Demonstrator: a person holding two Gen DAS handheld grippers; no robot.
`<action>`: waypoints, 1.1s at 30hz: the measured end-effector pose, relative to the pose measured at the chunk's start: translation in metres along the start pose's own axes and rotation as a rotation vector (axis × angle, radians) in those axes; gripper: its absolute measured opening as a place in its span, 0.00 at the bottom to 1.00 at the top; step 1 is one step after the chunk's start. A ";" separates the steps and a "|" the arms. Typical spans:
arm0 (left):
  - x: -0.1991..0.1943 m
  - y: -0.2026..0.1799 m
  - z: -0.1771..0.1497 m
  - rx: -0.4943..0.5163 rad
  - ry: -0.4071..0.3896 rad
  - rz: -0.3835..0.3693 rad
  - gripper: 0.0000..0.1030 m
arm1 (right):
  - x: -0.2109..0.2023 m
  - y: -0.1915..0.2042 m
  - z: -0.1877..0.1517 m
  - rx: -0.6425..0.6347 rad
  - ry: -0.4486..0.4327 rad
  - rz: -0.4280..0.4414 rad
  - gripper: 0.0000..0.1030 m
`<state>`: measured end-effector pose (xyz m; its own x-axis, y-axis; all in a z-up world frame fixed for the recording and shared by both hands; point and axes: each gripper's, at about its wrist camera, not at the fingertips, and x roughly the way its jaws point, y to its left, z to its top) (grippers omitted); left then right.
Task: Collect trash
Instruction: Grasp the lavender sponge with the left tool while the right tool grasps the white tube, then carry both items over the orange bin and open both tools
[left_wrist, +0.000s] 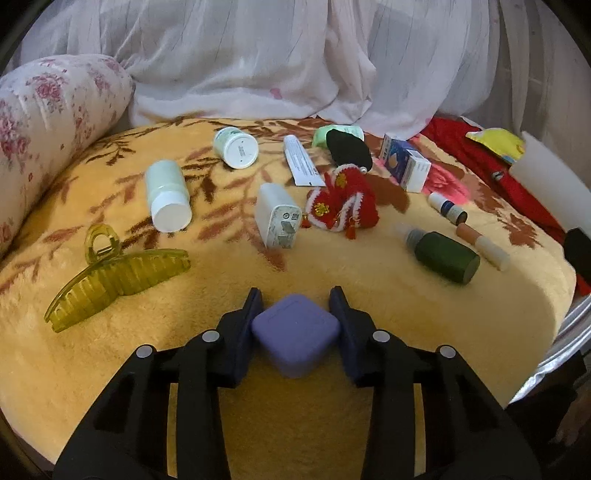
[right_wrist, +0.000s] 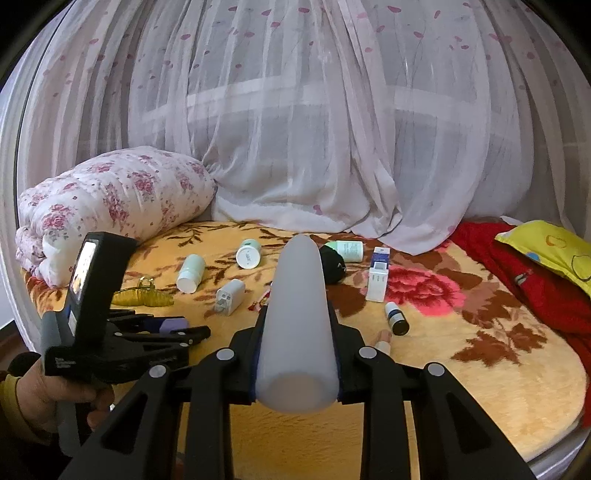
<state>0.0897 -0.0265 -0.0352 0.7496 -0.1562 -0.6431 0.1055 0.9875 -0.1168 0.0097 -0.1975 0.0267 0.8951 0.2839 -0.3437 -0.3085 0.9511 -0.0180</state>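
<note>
On the yellow floral plush blanket, the left gripper is pinching a small lilac rounded box; the right gripper is clamping a frosted white plastic tube. Next likely lifting the box clear of the olive claw clip at ten o'clock.

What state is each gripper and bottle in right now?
left gripper: shut on purple case
right gripper: shut on white tube
pale green bottle: lying down, capped
dark green bottle: lying down
hair claw: closed

charger between bottle, pouch
</note>
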 end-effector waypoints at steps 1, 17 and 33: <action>-0.004 0.001 0.000 -0.005 -0.001 0.003 0.37 | 0.000 0.000 0.000 0.003 -0.003 0.003 0.27; -0.107 -0.002 -0.061 0.071 0.153 -0.080 0.37 | -0.036 0.063 -0.042 -0.063 0.226 0.227 0.27; -0.117 -0.010 -0.123 0.035 0.336 -0.115 0.37 | -0.061 0.089 -0.098 -0.044 0.568 0.266 0.28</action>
<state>-0.0798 -0.0202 -0.0521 0.4751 -0.2584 -0.8411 0.2032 0.9623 -0.1809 -0.1037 -0.1419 -0.0466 0.4787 0.3897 -0.7867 -0.5209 0.8474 0.1027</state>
